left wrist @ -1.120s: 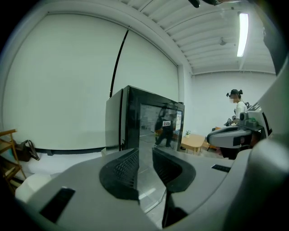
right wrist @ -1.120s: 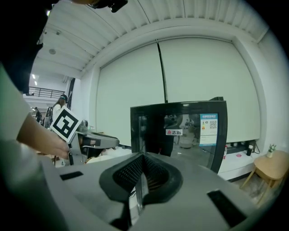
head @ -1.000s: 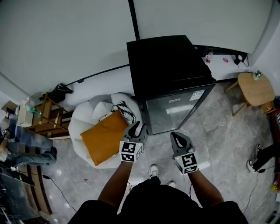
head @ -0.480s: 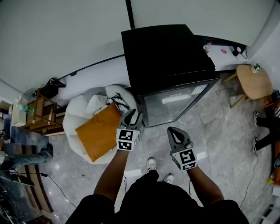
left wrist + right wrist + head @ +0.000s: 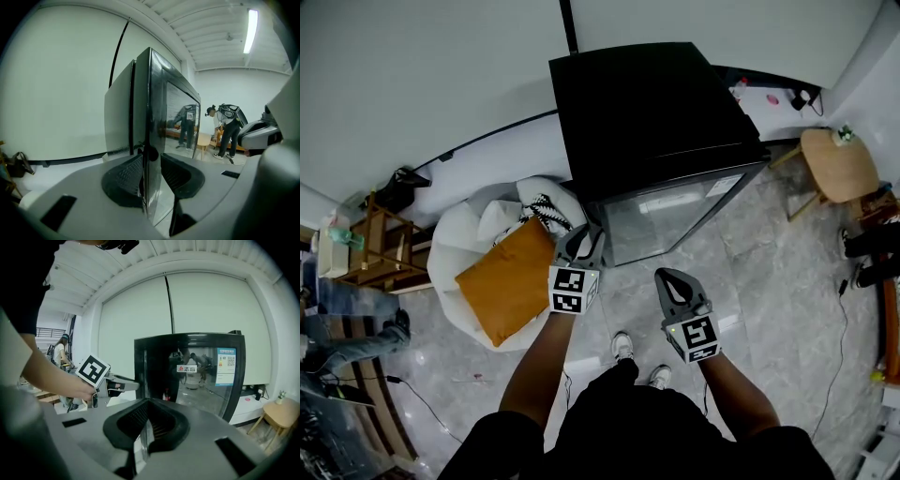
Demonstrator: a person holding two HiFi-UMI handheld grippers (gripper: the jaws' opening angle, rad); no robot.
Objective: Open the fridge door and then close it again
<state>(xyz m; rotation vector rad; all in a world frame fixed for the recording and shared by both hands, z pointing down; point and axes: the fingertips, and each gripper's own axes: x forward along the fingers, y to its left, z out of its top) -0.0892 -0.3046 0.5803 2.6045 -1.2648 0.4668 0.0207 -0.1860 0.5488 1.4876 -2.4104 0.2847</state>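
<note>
At the left edge of the glass fridge door (image 5: 675,220), seen from the head view, the left hand-held gripper (image 5: 586,239) meets the front corner of the black mini fridge (image 5: 647,112). The left gripper view shows its jaws (image 5: 150,176) pinching that door edge (image 5: 149,140), one ribbed pad on each face of the panel. The door lies close against the cabinet; whether a gap has opened cannot be told.

The right hand-held gripper (image 5: 667,281) is held lower and to the right, apart from the fridge, above the grey tiled floor (image 5: 769,281). In the right gripper view its jaws (image 5: 147,425) are pressed together with nothing between them. They point toward the fridge front (image 5: 187,371), which bears a blue label at upper right. The marker cube (image 5: 93,371) of the left hand-held gripper appears at left in that view, with the person's hand around the handle behind it.

The fridge stands against a pale wall. Just beside it on the left lies a white beanbag (image 5: 459,234) carrying an orange cushion (image 5: 506,281). A wooden rack (image 5: 380,248) stands further left, and a round wooden stool (image 5: 830,164) stands to the fridge's right. The person's shoes (image 5: 625,345) show between the two forearms.
</note>
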